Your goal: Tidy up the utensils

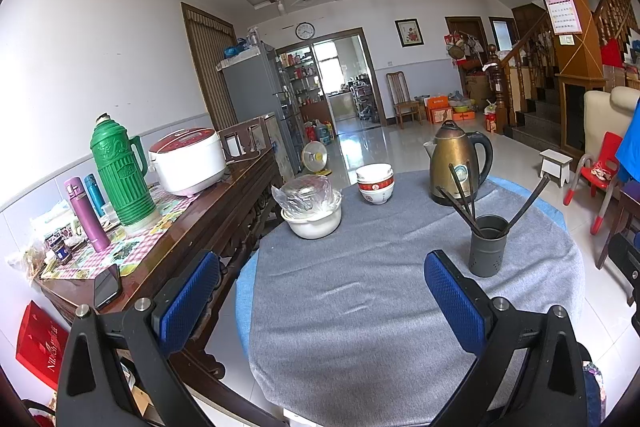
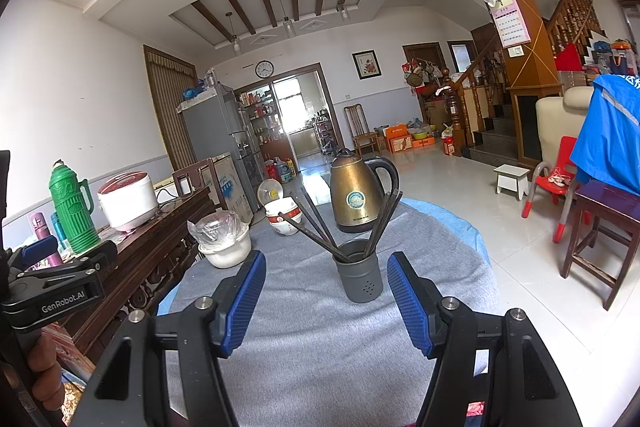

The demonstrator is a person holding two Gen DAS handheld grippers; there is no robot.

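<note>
Blue-padded fingers (image 2: 408, 303) of the right gripper (image 2: 326, 301) stand wide apart, holding nothing; the dark utensil holder (image 2: 359, 277) stands upright on the grey-clothed desk (image 2: 304, 347) just beyond, at twelve o'clock. Chopsticks (image 2: 310, 227) lean inside; kettle (image 2: 356, 195) behind. Left gripper (image 1: 320, 301) also spread, empty.

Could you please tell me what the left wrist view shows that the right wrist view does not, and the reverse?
Only the left wrist view shows the dark phone on the wooden sideboard and the red box on the floor below it. Only the right wrist view shows the left gripper from outside, the hand holding it, and a dark wooden stool. Both show the grey utensil holder with chopsticks, the brass kettle, the stacked bowls and the green thermos.
</note>
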